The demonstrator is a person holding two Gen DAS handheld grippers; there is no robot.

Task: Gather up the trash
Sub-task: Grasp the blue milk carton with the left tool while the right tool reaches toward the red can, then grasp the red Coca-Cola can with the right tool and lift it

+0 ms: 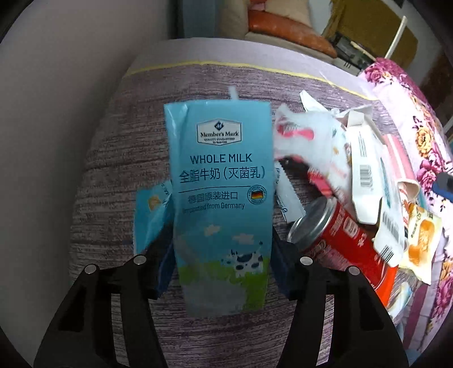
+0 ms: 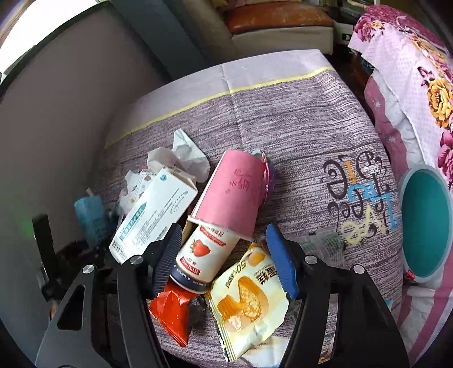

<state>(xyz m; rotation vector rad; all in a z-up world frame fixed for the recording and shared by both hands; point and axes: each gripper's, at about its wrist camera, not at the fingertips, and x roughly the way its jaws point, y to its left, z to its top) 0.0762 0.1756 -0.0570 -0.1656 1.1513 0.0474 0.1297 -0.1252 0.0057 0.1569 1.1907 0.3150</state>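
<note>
My left gripper [image 1: 222,269] is shut on a blue whole-milk carton [image 1: 220,198] and holds it upright above the bed cover. To its right lies a trash pile: a red can [image 1: 339,240], a white box [image 1: 363,169] and crumpled paper [image 1: 305,138]. My right gripper [image 2: 226,260] is open above the same pile, its fingers on either side of a strawberry yogurt cup [image 2: 203,254] nested in a pink paper cup [image 2: 232,192]. A yellow snack wrapper [image 2: 249,300], a red wrapper [image 2: 172,311] and the white box [image 2: 153,215] lie around it. The milk carton shows at far left [image 2: 90,215].
The trash lies on a purple-grey striped bed cover [image 2: 297,119]. A floral pink quilt [image 2: 410,85] lies bunched at the right, with a teal round bin [image 2: 424,223] beside it. A grey wall [image 1: 56,113] is at the left. A sofa [image 2: 277,22] stands beyond the bed.
</note>
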